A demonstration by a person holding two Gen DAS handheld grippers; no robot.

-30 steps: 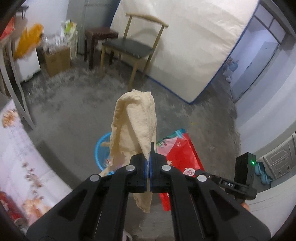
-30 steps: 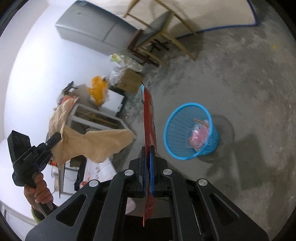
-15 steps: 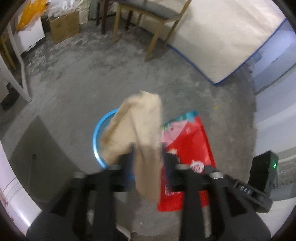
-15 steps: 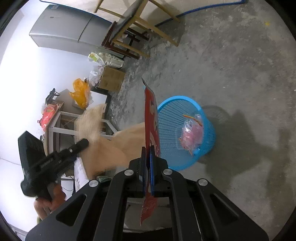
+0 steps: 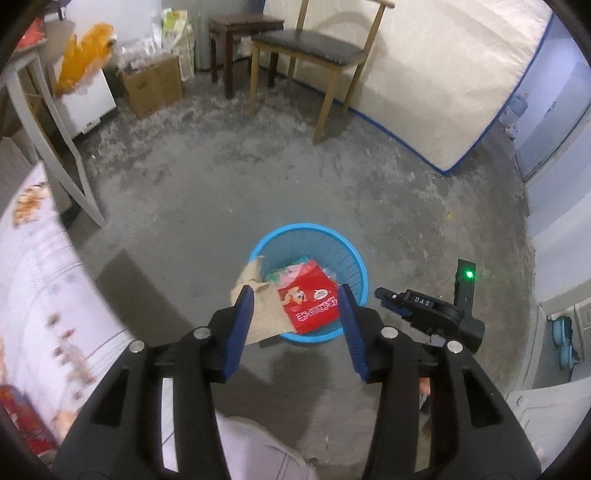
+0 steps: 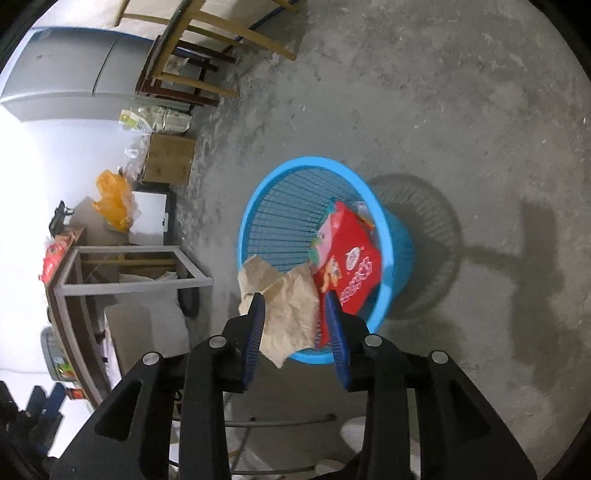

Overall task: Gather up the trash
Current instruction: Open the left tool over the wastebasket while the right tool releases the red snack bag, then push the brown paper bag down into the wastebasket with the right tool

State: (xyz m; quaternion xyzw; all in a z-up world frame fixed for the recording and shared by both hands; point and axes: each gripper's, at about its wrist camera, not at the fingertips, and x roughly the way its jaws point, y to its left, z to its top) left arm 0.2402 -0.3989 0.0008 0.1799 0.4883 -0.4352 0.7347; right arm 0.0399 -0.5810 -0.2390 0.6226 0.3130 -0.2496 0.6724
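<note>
A blue plastic basket (image 5: pixel 343 251) stands on the concrete floor; it also shows in the right wrist view (image 6: pixel 258 199). A red snack bag (image 5: pixel 310 299) lies inside it against the rim, also seen from the right wrist (image 6: pixel 351 262). A tan crumpled paper (image 5: pixel 264 314) hangs over the basket's near rim, also in the right wrist view (image 6: pixel 288 310). My left gripper (image 5: pixel 295 306) is open and empty just above the basket. My right gripper (image 6: pixel 295 317) is open and empty over the basket's near edge. The right gripper's body (image 5: pixel 432 310) shows to the right of the basket.
A wooden chair (image 5: pixel 314 51), a dark stool (image 5: pixel 236 33) and a cardboard box (image 5: pixel 153 86) stand at the far side. A mattress (image 5: pixel 443 74) leans on the wall. A metal table frame (image 5: pixel 55 147) and a patterned cloth (image 5: pixel 44 295) are at the left.
Both grippers have opened. The tan paper has dropped from the left gripper and the red bag from the right gripper; both now rest in and on the blue basket.
</note>
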